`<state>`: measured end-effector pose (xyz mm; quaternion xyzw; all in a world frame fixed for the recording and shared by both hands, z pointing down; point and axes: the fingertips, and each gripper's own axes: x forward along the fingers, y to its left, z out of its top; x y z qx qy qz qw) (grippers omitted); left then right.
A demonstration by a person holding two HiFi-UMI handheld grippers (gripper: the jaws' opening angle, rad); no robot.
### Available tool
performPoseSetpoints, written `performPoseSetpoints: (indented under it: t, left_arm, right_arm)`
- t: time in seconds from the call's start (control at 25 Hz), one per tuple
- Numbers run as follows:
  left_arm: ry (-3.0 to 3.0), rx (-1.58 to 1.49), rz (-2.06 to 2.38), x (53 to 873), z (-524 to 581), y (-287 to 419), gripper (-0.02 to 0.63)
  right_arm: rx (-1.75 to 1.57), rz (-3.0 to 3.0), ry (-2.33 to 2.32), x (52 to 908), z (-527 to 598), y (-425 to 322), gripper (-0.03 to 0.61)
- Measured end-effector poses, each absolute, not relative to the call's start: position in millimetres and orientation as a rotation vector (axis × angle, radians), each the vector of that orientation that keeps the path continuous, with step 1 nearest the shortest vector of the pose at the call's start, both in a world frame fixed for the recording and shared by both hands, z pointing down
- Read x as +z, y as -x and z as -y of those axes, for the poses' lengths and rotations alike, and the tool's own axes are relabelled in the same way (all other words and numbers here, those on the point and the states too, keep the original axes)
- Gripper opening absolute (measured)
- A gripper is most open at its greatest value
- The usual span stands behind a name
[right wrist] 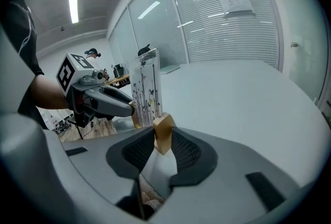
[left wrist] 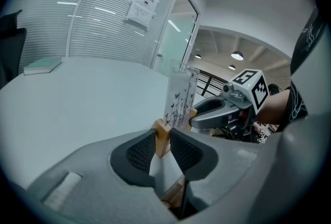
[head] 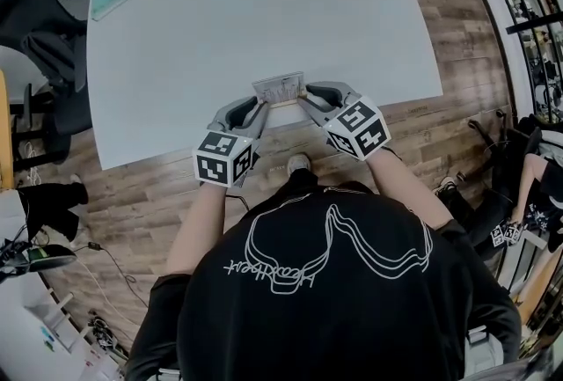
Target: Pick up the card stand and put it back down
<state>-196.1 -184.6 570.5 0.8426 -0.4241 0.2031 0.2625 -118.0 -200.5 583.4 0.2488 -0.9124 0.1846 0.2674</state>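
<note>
Both the left tool [head: 257,109] and right tool [head: 310,98] pinch the card stand's [head: 280,90] wooden base [left wrist: 162,137] ends at the surface's [head: 264,10] near edge. It looks light and stiff; hold the wood, not the clear panel [left wrist: 180,96].

An office: white meeting table [head: 264,18], glass partitions with blinds [left wrist: 114,21], black desk chairs [head: 40,27].

Nothing could be read. The wall notice [left wrist: 142,8] had print too small, the shirt [head: 290,274] script was upside down and unclear, and the card stand [head: 280,89] print was blurred.
</note>
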Motion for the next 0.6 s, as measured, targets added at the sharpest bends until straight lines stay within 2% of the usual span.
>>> performPoseSetpoints:
  t: [0.6]
  left_arm:
    - [-2.254,0.532,1.176,568.4,186.5,195.4,0.092]
  right_arm:
    - [0.522,2.470,-0.711,581.8,203.7,116.8,0.095]
